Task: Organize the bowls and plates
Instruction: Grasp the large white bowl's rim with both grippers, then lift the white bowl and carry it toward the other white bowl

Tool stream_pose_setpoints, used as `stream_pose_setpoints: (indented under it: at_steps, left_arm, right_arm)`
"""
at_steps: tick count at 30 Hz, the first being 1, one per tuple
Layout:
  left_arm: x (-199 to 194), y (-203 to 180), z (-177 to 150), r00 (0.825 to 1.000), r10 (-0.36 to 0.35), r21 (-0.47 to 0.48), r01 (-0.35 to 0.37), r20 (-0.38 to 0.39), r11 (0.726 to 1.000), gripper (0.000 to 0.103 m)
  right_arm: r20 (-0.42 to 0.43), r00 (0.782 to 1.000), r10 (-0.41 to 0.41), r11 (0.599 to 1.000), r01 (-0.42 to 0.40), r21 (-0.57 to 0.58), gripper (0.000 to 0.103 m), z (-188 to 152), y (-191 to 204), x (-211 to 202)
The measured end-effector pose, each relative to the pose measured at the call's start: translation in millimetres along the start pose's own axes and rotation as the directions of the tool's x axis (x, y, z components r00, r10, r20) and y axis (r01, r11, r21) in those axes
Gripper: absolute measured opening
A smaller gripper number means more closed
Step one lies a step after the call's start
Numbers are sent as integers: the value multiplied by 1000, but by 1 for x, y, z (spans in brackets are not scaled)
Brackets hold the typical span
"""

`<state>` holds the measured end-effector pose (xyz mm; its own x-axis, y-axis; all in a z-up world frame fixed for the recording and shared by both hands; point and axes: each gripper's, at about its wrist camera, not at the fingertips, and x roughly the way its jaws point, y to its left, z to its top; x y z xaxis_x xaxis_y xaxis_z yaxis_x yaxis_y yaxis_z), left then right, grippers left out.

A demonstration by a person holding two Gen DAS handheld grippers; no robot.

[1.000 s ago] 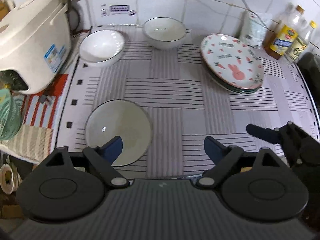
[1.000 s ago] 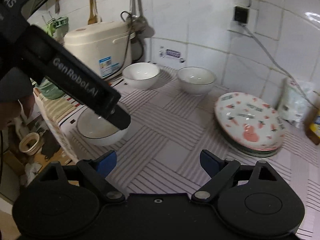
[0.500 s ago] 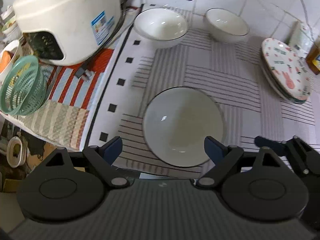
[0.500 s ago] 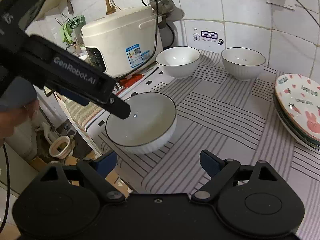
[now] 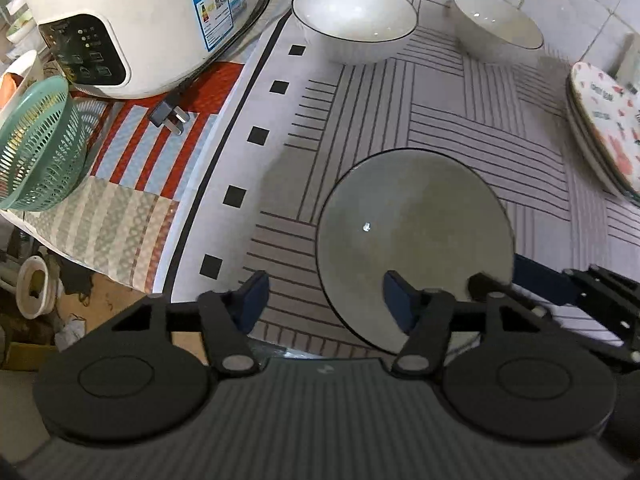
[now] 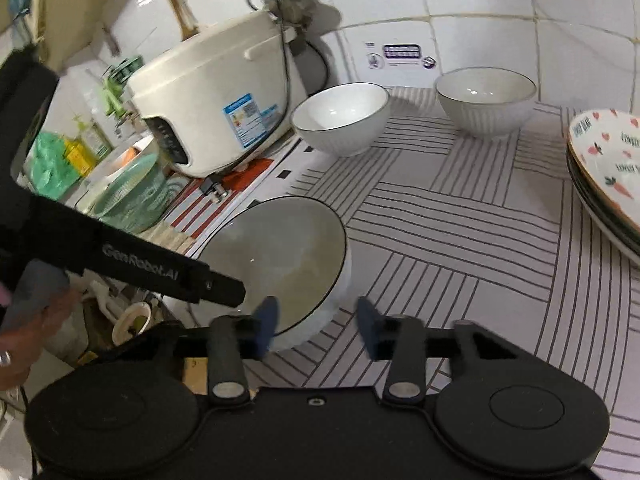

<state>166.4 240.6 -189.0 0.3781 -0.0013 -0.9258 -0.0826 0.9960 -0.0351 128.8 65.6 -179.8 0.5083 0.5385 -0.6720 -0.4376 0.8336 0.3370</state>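
A wide grey-glazed bowl [image 5: 416, 240] [image 6: 280, 256] stands near the front edge of the striped mat [image 5: 460, 128]. My left gripper [image 5: 325, 298] straddles its near-left rim, one finger inside and one outside; its jaws are closing and a gap still shows at the rim. My right gripper [image 6: 318, 318] straddles the opposite side of the same bowl, jaws also closing, pads not seen pressing. Two white bowls [image 5: 354, 20] [image 5: 498, 24] sit at the back by the wall. A stack of patterned plates [image 5: 608, 120] [image 6: 604, 172] lies at the right.
A white rice cooker [image 5: 140, 20] [image 6: 208, 108] stands at the back left with its loose plug [image 5: 170, 116] on a striped cloth. A green basket [image 5: 36, 148] sits at the far left. The counter drops off just left of and in front of the bowl.
Both grippers have come down and closer to the grey bowl, and their jaws have narrowed from wide open to straddle its rim on opposite sides.
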Motion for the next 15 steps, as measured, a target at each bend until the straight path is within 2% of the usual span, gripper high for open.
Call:
stream_pose_setpoints:
  at_steps: [2, 3, 4, 5, 7, 12, 15]
  left_arm:
    - [4, -3, -2, 1000, -17, 9, 18, -19, 1000, 35]
    - [5, -4, -4, 999, -32, 3, 33, -28, 999, 30]
    - [6, -6, -5, 998, -47, -8, 47, -33, 999, 22]
    - [7, -6, -6, 997, -70, -28, 69, -34, 997, 17]
    - [2, -7, -10, 997, -81, -84, 82, 13, 993, 17]
    - [-6, -23, -6, 994, -93, -41, 95, 49, 995, 17]
    - [-9, -34, 0, 991, -117, -17, 118, 59, 993, 17]
  right_arm:
    - [6, 1000, -15, 999, 15, 28, 28, 1, -3, 2]
    - [8, 1000, -26, 999, 26, 38, 23, 1, -4, 3]
    - [8, 1000, -30, 999, 29, 42, 20, 0, -6, 4]
    - [10, 999, -39, 998, 39, 46, 19, 0, -7, 4]
    - [14, 999, -49, 997, 48, 56, 16, -1, -10, 5]
    - [20, 998, -67, 995, 66, 79, 17, -5, -19, 2]
    - [61, 997, -53, 993, 47, 109, 17, -4, -30, -9]
